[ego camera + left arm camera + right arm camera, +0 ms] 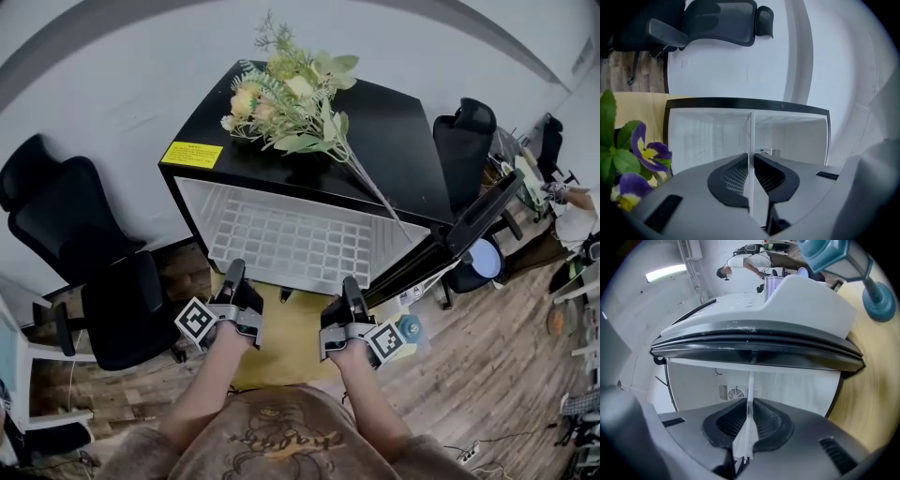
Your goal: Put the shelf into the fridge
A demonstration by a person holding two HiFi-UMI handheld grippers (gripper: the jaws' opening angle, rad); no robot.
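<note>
A white wire shelf [291,242] lies level, most of it inside the open black mini fridge [309,159], its near edge sticking out toward me. My left gripper [233,281] is shut on the shelf's near-left edge, and the thin white shelf [751,154] runs edge-on between its jaws. My right gripper [352,292] is shut on the near-right edge, where the shelf [750,413] again shows as a thin white strip between the jaws. The fridge's white inner walls [703,136] and back fan grille [736,393] lie ahead.
A bunch of artificial flowers [295,103] lies on the fridge top. The fridge door [469,230] hangs open to the right. Black office chairs stand at left [89,258] and back right [466,141]. A yellow mat [281,328] lies under the fridge front.
</note>
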